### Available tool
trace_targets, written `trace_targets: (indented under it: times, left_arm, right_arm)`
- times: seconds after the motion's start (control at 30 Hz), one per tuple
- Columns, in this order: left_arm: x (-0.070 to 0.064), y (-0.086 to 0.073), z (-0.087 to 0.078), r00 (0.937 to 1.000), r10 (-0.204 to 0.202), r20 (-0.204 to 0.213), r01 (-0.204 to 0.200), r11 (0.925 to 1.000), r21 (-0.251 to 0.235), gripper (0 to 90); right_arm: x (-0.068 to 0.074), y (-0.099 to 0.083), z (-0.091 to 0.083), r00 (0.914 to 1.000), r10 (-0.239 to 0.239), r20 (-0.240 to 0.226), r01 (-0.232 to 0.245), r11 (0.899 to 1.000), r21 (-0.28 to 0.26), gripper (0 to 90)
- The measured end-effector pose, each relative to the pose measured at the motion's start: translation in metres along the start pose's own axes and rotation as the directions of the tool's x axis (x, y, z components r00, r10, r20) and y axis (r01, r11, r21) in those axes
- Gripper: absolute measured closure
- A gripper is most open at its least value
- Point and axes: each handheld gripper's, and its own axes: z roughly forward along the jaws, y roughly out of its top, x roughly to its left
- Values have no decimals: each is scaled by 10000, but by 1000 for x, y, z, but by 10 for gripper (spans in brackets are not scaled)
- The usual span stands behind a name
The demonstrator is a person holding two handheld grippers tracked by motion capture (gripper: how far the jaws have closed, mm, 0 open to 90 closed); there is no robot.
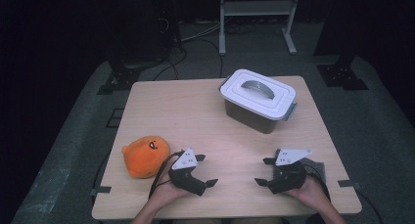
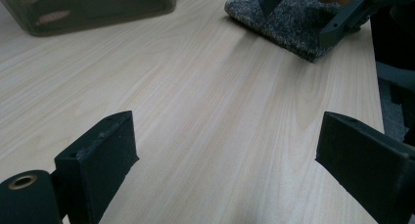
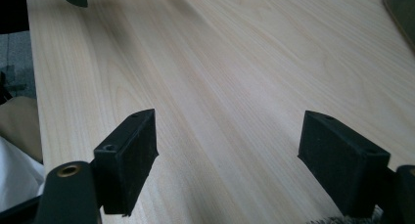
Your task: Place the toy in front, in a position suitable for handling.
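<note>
Orange plush toy (image 1: 145,156); white-lidded grey box (image 1: 258,100); speckled grey cloth (image 2: 288,18); pale wood table (image 1: 195,121).

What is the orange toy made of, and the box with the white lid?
The orange toy looks like soft plush fabric: rounded, fuzzy, matte. The box seems plastic, with smoky see-through walls; its white lid looks like smooth, moulded plastic with a grey handle.

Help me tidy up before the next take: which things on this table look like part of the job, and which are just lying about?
Likely part of the job:
- orange plush toy, right beside the open left gripper
- grey cloth, under the open right gripper
- lidded box, probably the container

Just lying about:
- white metal stand beyond the table
- cables on the floor
</note>
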Motion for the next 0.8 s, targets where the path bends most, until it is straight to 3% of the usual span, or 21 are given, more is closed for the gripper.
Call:
trace_targets:
  times: [0.27, 0.5, 0.63, 0.8]
  left_arm:
    - [-2, 3, -2, 10000, 66, 1, -66, 9999, -76, 73]
    - [-1, 8, -16, 9999, 52, -137, -61, 9980, -622, 73]
    - [1, 15, -30, 9994, 106, -328, -141, 9941, -1078, 74]
    - [10, 17, -47, 9955, 63, -949, -201, 9892, -1452, 73]
  right_arm:
    - [-1, -2, -1, 10000, -20, -30, 20, 10000, -24, 207]
    - [3, 0, 0, 9997, -241, 35, 240, 9996, 126, 207]
    - [5, 1, 2, 9996, -245, -160, 247, 9996, 138, 207]
    - [2, 0, -1, 9998, -104, -164, 104, 9999, -18, 207]
